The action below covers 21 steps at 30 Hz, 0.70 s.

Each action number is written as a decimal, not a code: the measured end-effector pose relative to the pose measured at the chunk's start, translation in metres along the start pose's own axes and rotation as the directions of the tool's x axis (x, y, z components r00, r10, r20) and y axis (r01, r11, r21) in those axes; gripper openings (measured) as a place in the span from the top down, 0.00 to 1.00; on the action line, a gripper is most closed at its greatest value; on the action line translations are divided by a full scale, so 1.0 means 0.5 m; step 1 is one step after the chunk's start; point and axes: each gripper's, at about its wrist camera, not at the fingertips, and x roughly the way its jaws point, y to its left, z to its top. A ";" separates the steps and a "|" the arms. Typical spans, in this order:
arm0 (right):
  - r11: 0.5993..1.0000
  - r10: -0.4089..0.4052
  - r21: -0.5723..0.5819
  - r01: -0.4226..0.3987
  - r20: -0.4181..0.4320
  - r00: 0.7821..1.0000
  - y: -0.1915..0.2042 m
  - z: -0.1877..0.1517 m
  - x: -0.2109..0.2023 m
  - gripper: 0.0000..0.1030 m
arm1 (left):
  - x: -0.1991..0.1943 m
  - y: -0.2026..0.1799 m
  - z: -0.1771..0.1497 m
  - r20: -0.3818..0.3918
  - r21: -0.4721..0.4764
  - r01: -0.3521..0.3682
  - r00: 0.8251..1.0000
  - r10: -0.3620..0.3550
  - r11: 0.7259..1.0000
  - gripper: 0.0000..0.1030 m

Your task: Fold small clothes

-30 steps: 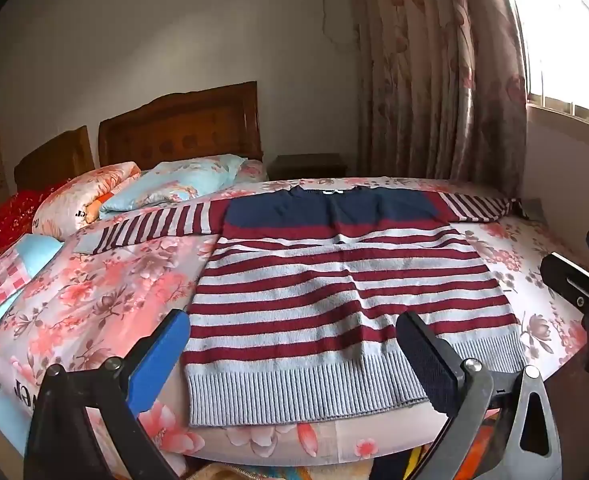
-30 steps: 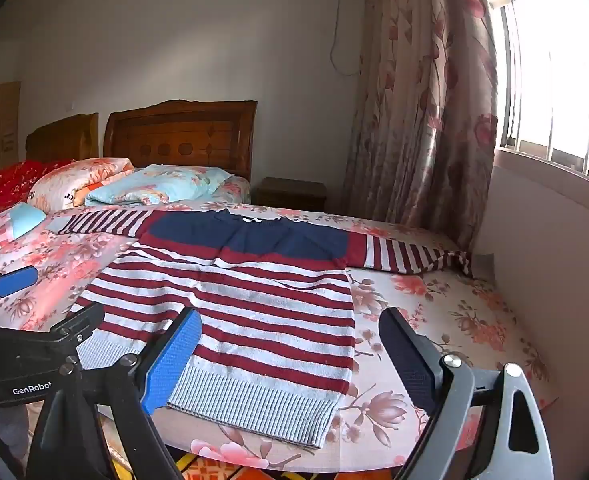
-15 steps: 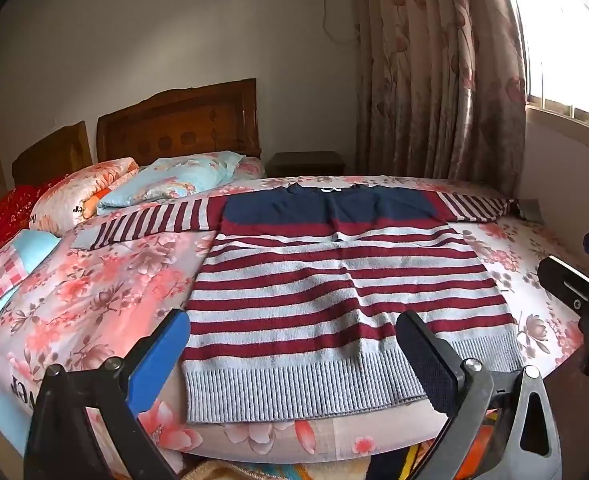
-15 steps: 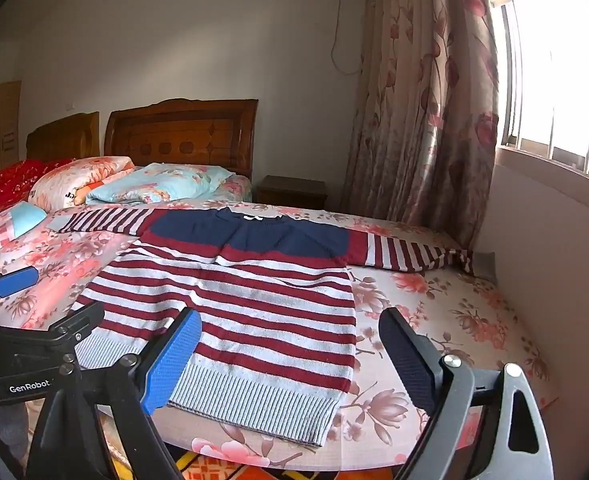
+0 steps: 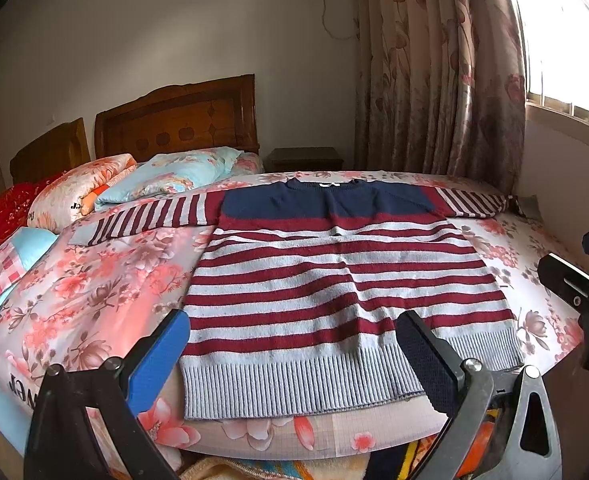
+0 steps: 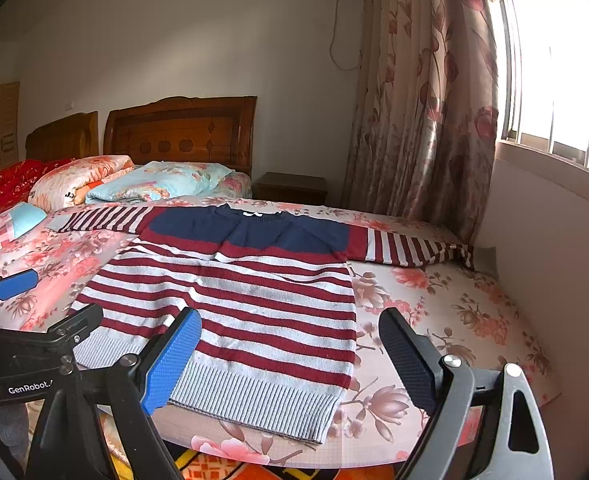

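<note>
item: red-and-grey striped knit sweater with navy yoke (image 5: pixel 334 280), spread flat on floral-sheeted bed (image 5: pixel 94 288), centre frame, sleeves out, hem nearest. left gripper (image 5: pixel 294 356) and right gripper (image 6: pixel 290 352): jaws wide apart, empty, short of hem. progress: no fold made; all folding remains.

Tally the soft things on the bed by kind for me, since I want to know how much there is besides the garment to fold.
Striped sweater: 1
Pillows, floral pink and floral blue: 2
Red bedding at the far left: 1
Checked cloth on a light blue piece: 1
Total: 5
Both grippers, left and right, hold nothing.
</note>
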 end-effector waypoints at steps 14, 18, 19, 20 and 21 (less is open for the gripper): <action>1.000 0.001 0.003 -0.001 -0.012 1.000 -0.001 -0.003 0.006 0.11 | 0.005 0.002 -0.005 -0.012 -0.004 0.005 1.000 -0.005 1.000 0.00; 1.000 0.002 0.005 -0.002 -0.014 1.000 -0.001 -0.004 0.006 0.11 | 0.007 0.002 -0.007 -0.017 -0.004 0.006 1.000 -0.006 1.000 0.00; 1.000 0.003 0.005 -0.002 -0.014 1.000 -0.001 -0.004 0.006 0.11 | 0.007 0.003 -0.007 -0.018 -0.004 0.006 1.000 -0.006 1.000 0.00; 1.000 0.002 0.006 -0.002 -0.014 1.000 -0.001 -0.005 0.006 0.11 | 0.007 0.003 -0.008 -0.020 -0.005 0.006 1.000 -0.006 1.000 0.00; 1.000 0.002 0.006 -0.002 -0.015 1.000 0.000 -0.007 0.006 0.11 | 0.008 0.003 -0.008 -0.021 -0.006 0.006 1.000 -0.006 1.000 0.00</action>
